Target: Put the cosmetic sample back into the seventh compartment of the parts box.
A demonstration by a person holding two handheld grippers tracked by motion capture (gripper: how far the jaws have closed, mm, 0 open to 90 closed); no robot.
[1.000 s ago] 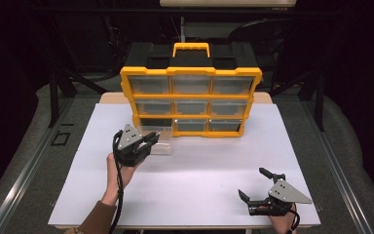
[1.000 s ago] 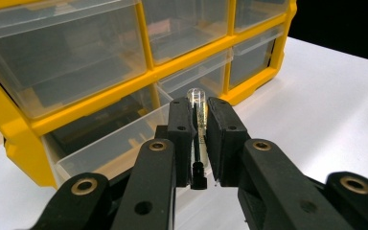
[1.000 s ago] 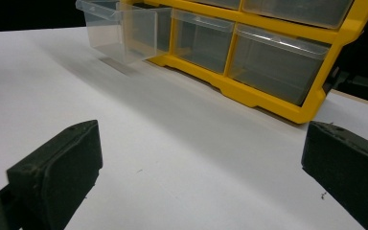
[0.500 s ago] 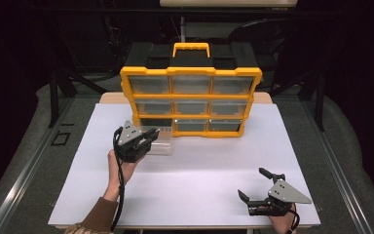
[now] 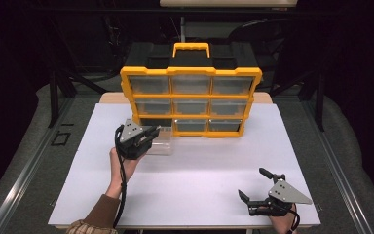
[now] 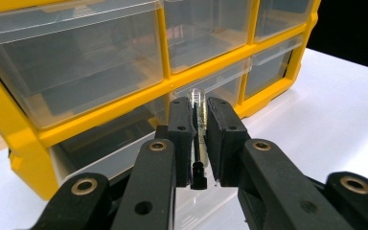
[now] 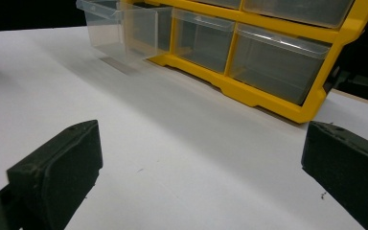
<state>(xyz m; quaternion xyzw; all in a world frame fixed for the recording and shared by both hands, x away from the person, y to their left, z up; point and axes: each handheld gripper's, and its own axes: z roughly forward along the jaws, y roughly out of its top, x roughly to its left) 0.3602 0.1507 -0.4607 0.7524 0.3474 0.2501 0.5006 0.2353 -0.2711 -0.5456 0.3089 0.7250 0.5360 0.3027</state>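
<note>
A yellow organizer (image 5: 191,105) with clear drawers stands upright at the back of the white table (image 5: 199,170). Its bottom-left drawer (image 5: 161,146) is pulled out onto the table. My left gripper (image 5: 151,132) is just above this drawer. In the left gripper view it (image 6: 199,115) is shut on a small clear tube (image 6: 198,98) with a black end, held close in front of the organizer's frame (image 6: 124,108). My right gripper (image 5: 252,183) rests open near the table's front right; its jaws (image 7: 201,158) stand wide apart with nothing between them.
The organizer (image 7: 268,96) has a yellow carry handle (image 5: 191,48) on top, and the pulled-out drawer (image 7: 120,28) juts toward the table's left half. A person's left forearm (image 5: 109,200) comes in from the front edge. Dark frame rails run along both sides of the table.
My left gripper has edged a little farther toward the organizer with the tube in it. The right gripper has stayed still.
</note>
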